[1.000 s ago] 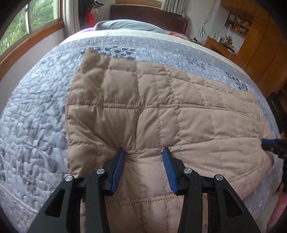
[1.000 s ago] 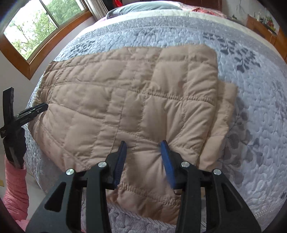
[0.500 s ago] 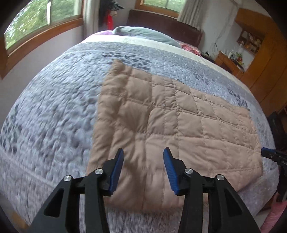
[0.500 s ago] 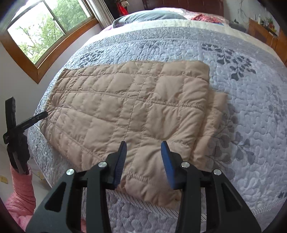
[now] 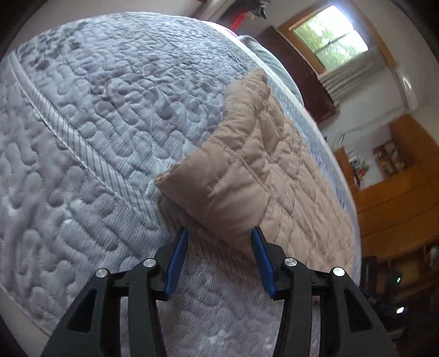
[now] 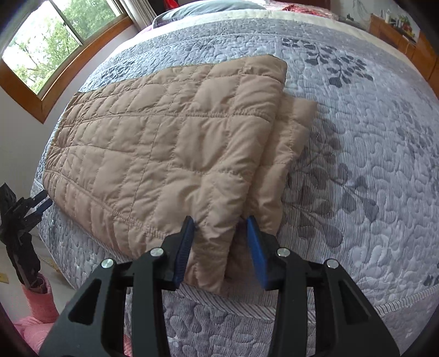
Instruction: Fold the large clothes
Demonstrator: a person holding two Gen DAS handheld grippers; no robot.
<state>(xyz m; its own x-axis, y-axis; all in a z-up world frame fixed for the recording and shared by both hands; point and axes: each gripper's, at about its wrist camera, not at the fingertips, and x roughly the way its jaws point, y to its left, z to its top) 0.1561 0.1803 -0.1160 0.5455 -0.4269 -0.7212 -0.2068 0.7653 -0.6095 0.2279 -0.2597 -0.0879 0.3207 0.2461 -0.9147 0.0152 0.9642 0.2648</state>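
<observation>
A tan quilted garment (image 6: 170,148) lies folded into a long strip on the bed, with a narrower layer sticking out along its right side. My right gripper (image 6: 221,233) is open, its blue pads either side of the garment's near right corner. In the left wrist view the garment (image 5: 260,170) runs away to the upper right. My left gripper (image 5: 218,244) is open around its raised near corner. The left gripper also shows in the right wrist view (image 6: 33,204) at the bed's left edge.
The bed has a grey quilted bedspread (image 6: 370,170) with leaf prints. A window (image 6: 49,46) is at the left, pillows (image 6: 208,8) at the head, wooden cabinets (image 5: 397,208) to the right. A pink sleeve (image 6: 38,304) shows low left.
Both grippers pulled back off the garment's top and dropped to its near corners. The left wrist view has swung and tilted toward the left end of the garment.
</observation>
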